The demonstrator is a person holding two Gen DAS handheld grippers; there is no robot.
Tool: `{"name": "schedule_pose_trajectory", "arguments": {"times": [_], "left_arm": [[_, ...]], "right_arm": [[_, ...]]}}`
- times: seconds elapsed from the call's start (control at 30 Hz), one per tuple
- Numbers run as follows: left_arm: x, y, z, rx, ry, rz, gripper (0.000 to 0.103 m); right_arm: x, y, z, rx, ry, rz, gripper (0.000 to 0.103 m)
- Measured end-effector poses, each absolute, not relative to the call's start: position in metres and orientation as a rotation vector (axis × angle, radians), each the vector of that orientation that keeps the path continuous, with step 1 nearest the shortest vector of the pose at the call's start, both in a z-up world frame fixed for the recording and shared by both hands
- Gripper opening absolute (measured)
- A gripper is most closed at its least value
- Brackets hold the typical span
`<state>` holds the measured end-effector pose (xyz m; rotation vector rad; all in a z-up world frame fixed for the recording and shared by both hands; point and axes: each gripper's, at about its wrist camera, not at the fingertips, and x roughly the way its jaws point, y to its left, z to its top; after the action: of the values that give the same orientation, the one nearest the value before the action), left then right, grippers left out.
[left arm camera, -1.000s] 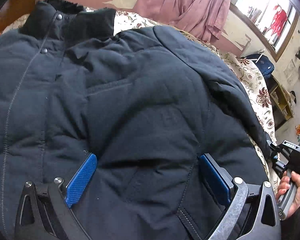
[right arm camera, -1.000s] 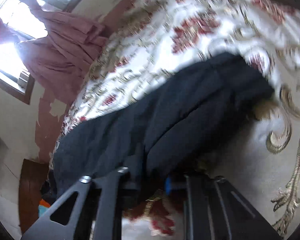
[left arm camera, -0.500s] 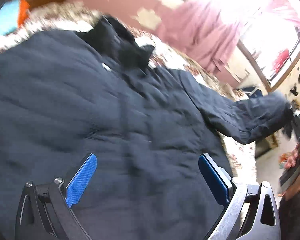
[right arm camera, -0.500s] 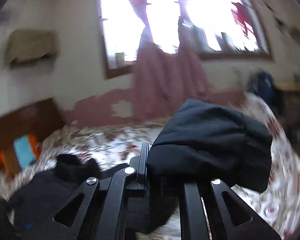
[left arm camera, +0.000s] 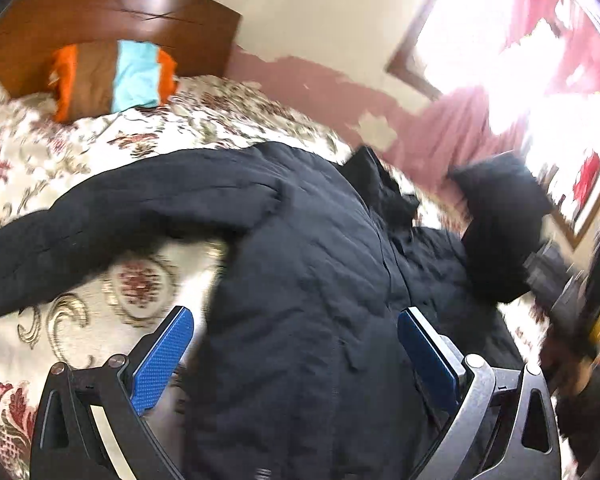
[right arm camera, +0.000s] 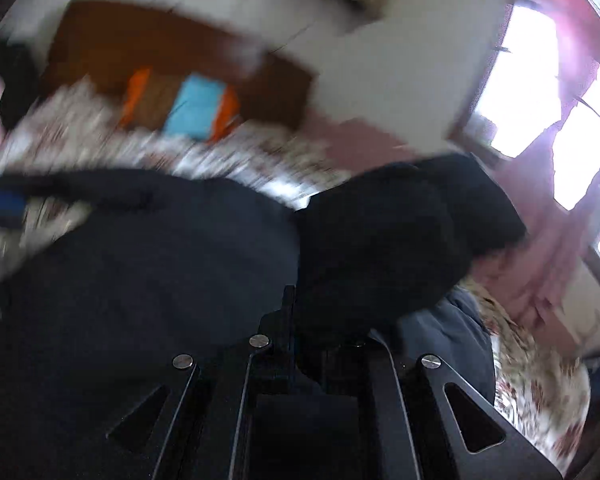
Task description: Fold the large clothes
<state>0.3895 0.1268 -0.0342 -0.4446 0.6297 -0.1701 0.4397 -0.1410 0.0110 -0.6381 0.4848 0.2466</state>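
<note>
Left wrist view is showing the dark jacket [left arm camera: 308,280] lying spread across the floral bedspread [left arm camera: 40,152], filling the middle of the frame, with one sleeve [left arm camera: 120,216] stretching out to the left edge. The left gripper [left arm camera: 296,352] is sitting wide open at the bottom, its blue pads [left arm camera: 160,360] either side of the jacket body, not pinching anything. Over in the right wrist view, pretty blurry, the right gripper [right arm camera: 324,332] is clamping the other sleeve's cuff [right arm camera: 400,240], which is bunching up center-right, lifted over the jacket. A striped pillow [left arm camera: 116,76] is leaning on the wooden headboard [left arm camera: 100,12], upper left.
</note>
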Motion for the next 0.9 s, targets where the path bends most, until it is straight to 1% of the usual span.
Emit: {"name": "schedule_pose_trajectory", "arguments": {"times": [0.1, 0.13, 0.17, 0.2, 0.23, 0.4, 0.53, 0.73, 0.8, 0.83, 0.87, 0.9], "left_arm": [[0.396, 0.144, -0.052, -0.512, 0.627, -0.188, 0.102], [0.4, 0.147, -0.058, -0.505, 0.645, -0.199, 0.102], [0.402, 0.15, -0.064, -0.499, 0.65, -0.221, 0.102], [0.403, 0.153, -0.07, -0.503, 0.644, -0.251, 0.102], [0.403, 0.155, -0.074, -0.512, 0.645, -0.267, 0.102], [0.419, 0.162, -0.085, -0.637, 0.645, -0.428, 0.102], [0.432, 0.141, -0.089, -0.608, 0.703, -0.524, 0.102], [0.449, 0.101, -0.097, -0.6, 0.797, -0.595, 0.101], [0.455, 0.089, -0.097, -0.581, 0.811, -0.587, 0.101], [0.456, 0.085, -0.097, -0.578, 0.805, -0.581, 0.1], [0.459, 0.083, -0.095, -0.58, 0.798, -0.579, 0.09], [0.462, 0.082, -0.096, -0.58, 0.798, -0.571, 0.084]], "right_arm": [[0.442, -0.105, -0.033, -0.72, 0.636, 0.321, 0.013], [0.441, -0.099, -0.045, -0.728, 0.671, 0.349, 0.021], [0.439, -0.094, -0.053, -0.729, 0.694, 0.362, 0.039], [0.438, -0.09, -0.059, -0.728, 0.724, 0.37, 0.048], [0.433, -0.087, -0.065, -0.724, 0.749, 0.378, 0.056], [0.404, -0.113, -0.053, -0.616, 0.8, 0.424, 0.057], [0.375, -0.157, -0.036, -0.528, 0.823, 0.414, 0.062], [0.353, -0.198, -0.041, -0.49, 0.797, 0.336, 0.063], [0.366, -0.209, -0.042, -0.46, 0.797, 0.321, 0.063], [0.371, -0.212, -0.042, -0.448, 0.799, 0.314, 0.063], [0.371, -0.216, -0.042, -0.433, 0.798, 0.299, 0.063], [0.371, -0.22, -0.042, -0.421, 0.792, 0.28, 0.063]]}}
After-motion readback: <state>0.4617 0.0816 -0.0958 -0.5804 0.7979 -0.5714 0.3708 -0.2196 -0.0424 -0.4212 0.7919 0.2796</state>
